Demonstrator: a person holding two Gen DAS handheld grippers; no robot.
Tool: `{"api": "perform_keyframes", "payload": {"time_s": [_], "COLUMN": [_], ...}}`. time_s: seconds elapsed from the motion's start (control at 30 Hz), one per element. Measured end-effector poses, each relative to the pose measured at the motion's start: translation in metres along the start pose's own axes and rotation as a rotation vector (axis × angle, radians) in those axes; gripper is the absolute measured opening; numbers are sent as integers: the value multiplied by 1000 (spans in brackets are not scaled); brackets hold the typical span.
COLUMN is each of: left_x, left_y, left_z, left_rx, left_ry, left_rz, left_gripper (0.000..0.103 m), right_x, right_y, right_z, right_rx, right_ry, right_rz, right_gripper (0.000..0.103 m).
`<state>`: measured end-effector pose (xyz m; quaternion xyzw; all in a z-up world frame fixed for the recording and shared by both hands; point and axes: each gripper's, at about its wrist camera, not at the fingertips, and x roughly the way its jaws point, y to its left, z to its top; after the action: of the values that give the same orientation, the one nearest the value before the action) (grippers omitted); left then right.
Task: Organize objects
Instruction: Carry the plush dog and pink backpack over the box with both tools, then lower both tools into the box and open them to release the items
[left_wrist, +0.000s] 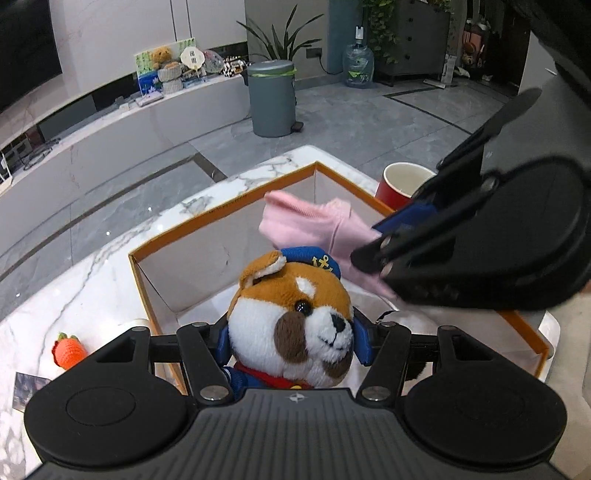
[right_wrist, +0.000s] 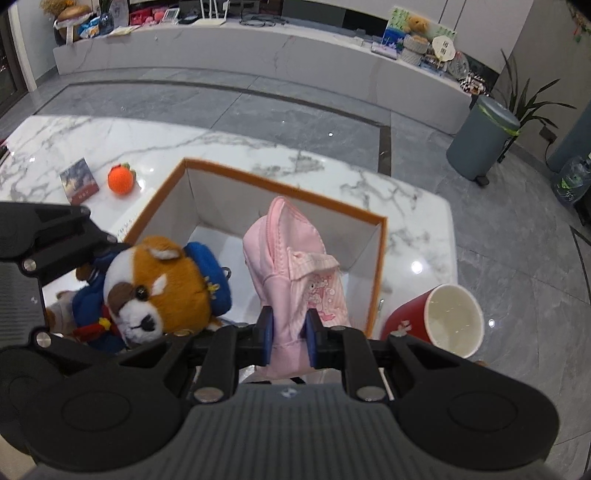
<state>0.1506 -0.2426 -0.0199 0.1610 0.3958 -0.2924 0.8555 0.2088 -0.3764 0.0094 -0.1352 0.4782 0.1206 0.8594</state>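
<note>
My left gripper (left_wrist: 291, 341) is shut on a plush dog (left_wrist: 291, 317) in a blue sailor cap and holds it over the orange-rimmed white box (left_wrist: 221, 221). My right gripper (right_wrist: 290, 334) is shut on a pink pouch (right_wrist: 295, 266) and holds it above the same box (right_wrist: 280, 188). In the left wrist view the right gripper (left_wrist: 373, 254) comes in from the right with the pink pouch (left_wrist: 314, 221). In the right wrist view the plush dog (right_wrist: 162, 284) hangs at the left in the left gripper's fingers (right_wrist: 99, 236).
A red cup (right_wrist: 439, 317) with a white inside lies tilted right of the box. A knitted orange toy (right_wrist: 121, 179) and a small card (right_wrist: 78, 181) lie on the marble table (right_wrist: 110, 136) left of the box. A grey bin (right_wrist: 480, 140) stands on the floor beyond.
</note>
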Motion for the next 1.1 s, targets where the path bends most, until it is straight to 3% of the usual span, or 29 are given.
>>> {"api": "perform_keyframes", "payload": {"time_s": [0.27,0.47,0.63,0.83,1.1], "left_x": [23,39,43,49,45], "left_y": [-13,-16,-18,-9,-12], "left_z": [-9,-13,-13,-17,-22], "left_rx": [54,-29,-23,-60,-51], "left_ry": [62,102,138,235,270], "left_rz": [14,3,22,-2,12], "left_gripper": [69,69,69,75,85], "right_x": [35,54,65,74,79], "right_y": [15,12,3,5,4], "right_z": [-6,-14,-19,-23,-28], "right_rx": [-23,-18,3,11,47], "right_ry": [47,74,90,106,123], "right_rz": [17,-3,2,26,62], "right_gripper": [19,19,19,20,23]}}
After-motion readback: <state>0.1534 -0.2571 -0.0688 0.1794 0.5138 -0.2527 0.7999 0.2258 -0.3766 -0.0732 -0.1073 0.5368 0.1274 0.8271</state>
